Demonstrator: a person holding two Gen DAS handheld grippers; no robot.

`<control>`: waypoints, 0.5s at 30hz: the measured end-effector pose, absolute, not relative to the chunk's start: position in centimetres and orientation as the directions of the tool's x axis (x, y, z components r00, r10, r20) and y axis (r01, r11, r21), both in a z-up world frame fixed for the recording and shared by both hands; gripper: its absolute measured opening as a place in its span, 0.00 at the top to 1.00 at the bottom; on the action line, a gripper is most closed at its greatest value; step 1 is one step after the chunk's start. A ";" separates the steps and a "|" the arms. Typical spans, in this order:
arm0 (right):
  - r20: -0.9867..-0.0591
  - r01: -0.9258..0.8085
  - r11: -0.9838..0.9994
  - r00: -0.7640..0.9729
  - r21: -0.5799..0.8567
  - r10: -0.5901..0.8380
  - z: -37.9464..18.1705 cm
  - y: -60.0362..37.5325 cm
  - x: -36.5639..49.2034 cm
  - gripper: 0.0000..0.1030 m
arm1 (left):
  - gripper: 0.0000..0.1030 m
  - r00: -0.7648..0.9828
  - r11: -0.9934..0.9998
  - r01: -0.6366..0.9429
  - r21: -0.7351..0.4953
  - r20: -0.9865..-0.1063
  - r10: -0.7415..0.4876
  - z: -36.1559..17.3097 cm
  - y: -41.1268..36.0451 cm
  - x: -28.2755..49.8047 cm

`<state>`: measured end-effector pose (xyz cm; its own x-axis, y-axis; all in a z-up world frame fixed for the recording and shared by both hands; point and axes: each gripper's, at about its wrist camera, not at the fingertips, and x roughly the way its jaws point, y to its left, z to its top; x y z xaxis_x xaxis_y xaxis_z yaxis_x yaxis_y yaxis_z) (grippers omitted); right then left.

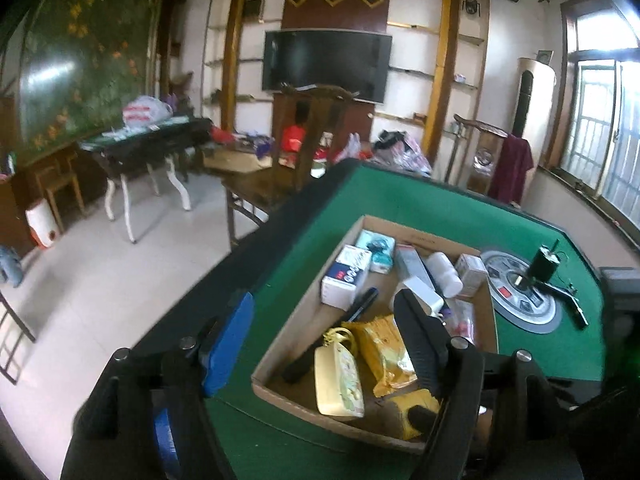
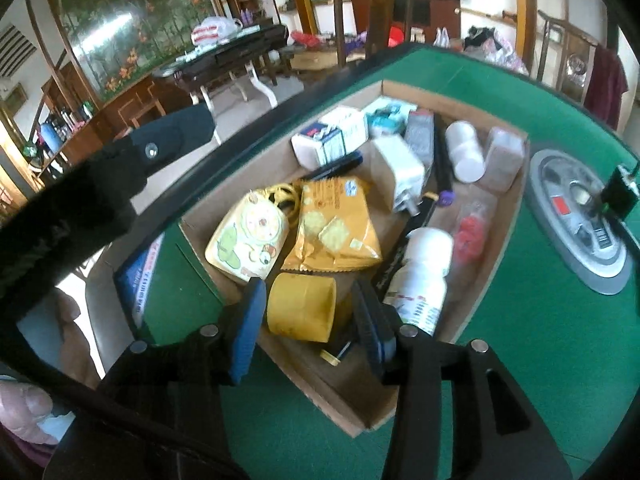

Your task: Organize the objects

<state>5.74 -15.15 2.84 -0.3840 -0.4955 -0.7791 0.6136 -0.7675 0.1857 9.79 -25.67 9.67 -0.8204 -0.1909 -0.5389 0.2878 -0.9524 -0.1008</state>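
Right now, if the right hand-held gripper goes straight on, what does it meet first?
Probably the yellow tape roll, which lies in the cardboard box between the open fingers of the right hand-held gripper; depth is unclear.

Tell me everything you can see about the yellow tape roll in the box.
The yellow tape roll looks like a wide, matte yellow ring of tape, lying tilted at the near end of the cardboard box. It sits between the right gripper's open fingers, unpressed. The orange cracker packet lies just behind it, a white bottle beside it.
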 end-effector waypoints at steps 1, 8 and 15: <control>-0.773 0.612 -0.769 -0.393 0.185 -0.498 3.1 -14.8 6.0 0.55 | 0.35 -0.819 -0.950 0.301 -0.088 -0.534 -0.209 9.9 -25.6 10.0; -0.742 0.576 -0.794 -0.444 0.192 -0.502 4.4 -12.2 7.1 0.52 | 0.25 -0.825 -0.938 0.347 -0.024 -0.484 -0.293 10.8 -24.3 11.5; -0.713 0.508 -0.834 -0.501 0.216 -0.490 5.3 -8.4 7.7 0.52 | 0.01 -0.867 -0.967 0.166 -0.194 -0.495 -0.049 11.0 -23.2 12.4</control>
<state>7.69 -8.37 5.32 -0.5006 -0.4903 -0.7134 0.5083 -0.8336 0.2163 12.39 -23.20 10.96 -0.8675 -0.0492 -0.4951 0.1656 -0.9669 -0.1941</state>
